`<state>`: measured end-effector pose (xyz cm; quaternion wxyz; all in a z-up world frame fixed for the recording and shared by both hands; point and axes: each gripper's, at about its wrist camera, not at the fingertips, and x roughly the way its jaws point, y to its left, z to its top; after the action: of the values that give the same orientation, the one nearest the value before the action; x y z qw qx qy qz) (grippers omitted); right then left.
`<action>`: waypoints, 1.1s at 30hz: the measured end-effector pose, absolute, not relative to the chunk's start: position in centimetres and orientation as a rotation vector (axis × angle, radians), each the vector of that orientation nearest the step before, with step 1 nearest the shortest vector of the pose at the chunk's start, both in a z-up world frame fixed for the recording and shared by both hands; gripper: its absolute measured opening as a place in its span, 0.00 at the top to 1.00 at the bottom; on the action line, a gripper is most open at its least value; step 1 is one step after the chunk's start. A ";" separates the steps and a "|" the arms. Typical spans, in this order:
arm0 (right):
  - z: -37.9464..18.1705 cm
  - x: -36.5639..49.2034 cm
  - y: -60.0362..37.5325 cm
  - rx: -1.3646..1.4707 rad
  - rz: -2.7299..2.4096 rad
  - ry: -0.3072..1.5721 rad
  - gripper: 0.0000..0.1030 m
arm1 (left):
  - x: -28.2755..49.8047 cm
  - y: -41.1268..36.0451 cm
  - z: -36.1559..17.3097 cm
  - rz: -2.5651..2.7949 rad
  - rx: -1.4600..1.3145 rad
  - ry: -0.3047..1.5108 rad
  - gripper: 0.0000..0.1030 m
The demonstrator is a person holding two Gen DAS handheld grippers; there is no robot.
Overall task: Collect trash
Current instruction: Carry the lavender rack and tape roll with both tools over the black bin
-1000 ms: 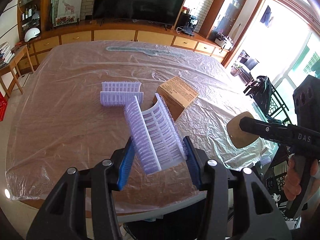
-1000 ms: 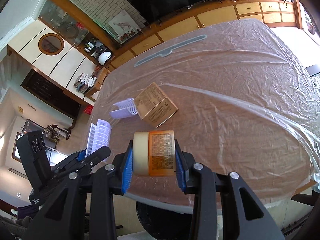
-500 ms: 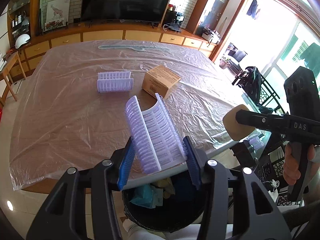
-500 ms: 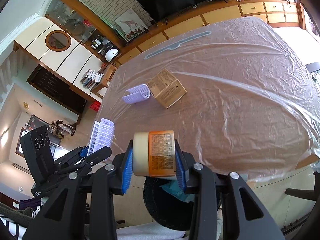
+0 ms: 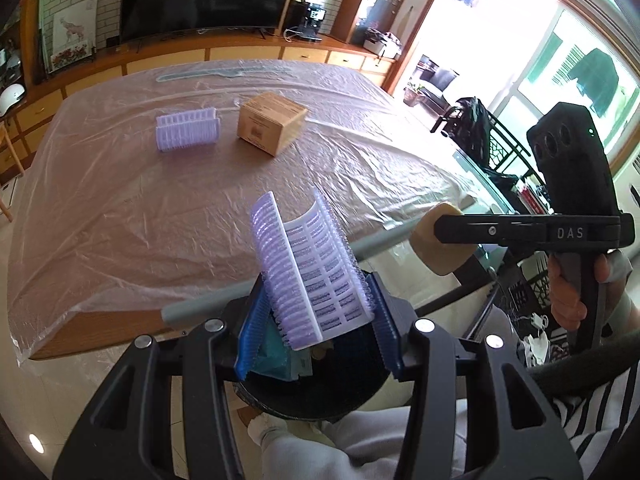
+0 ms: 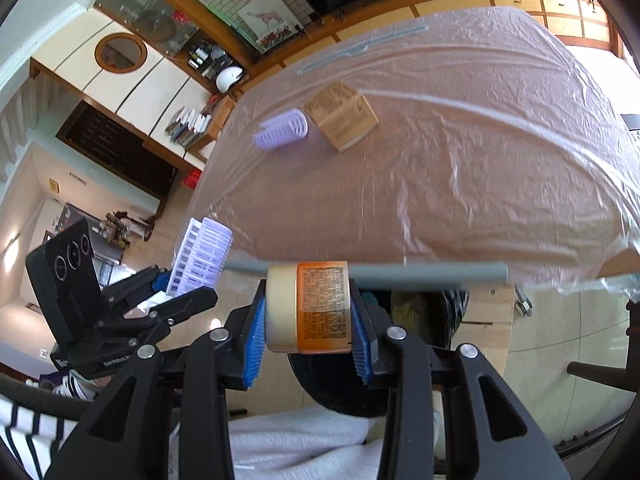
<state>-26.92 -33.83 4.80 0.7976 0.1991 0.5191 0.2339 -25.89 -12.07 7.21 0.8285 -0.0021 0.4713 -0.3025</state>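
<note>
Worktop (image 5: 120, 208): covered in plastic; box (image 5: 270, 128) and roller (image 5: 187, 130) left on it.
Left tongs (image 5: 316, 320): closed on comb (image 5: 308, 268), held over bin (image 5: 320, 396).
Right tongs (image 6: 308, 336): closed on jar (image 6: 310, 306).

On the surface (image 5: 120, 216) I see a hair roller (image 5: 187, 129) left of a cardboard box (image 5: 271, 128). Below its near edge sits the trash bin (image 5: 320, 404), under my left gripper (image 5: 316, 316); my right gripper (image 6: 308, 340) is alongside.

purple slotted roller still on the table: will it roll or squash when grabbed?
The purple slotted plastic roller lies on its curved side on the plastic-covered table, so a push probably rolls it. Its thin slotted wall looks light and may flex under the gripper. The bristly surface likely resists slipping.
</note>
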 end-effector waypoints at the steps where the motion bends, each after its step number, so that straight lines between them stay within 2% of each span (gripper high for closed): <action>1: 4.6 -27.0 -33.8 0.421 0.501 1.122 0.66 | -26.2 -12.2 7.0 -0.650 0.004 1.006 0.52; 16: 1.5 -28.8 -32.1 0.250 0.479 1.193 0.66 | -29.2 -14.7 3.1 -0.699 0.170 1.105 0.52; 33: -3.1 -28.1 -29.4 0.105 0.476 1.250 0.66 | -28.5 -15.7 -2.3 -0.647 0.248 1.207 0.52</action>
<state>-28.11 -29.37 -3.13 0.7835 0.0485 0.5790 0.2204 -28.49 -15.75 -2.31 0.7675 0.1143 0.5558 -0.2982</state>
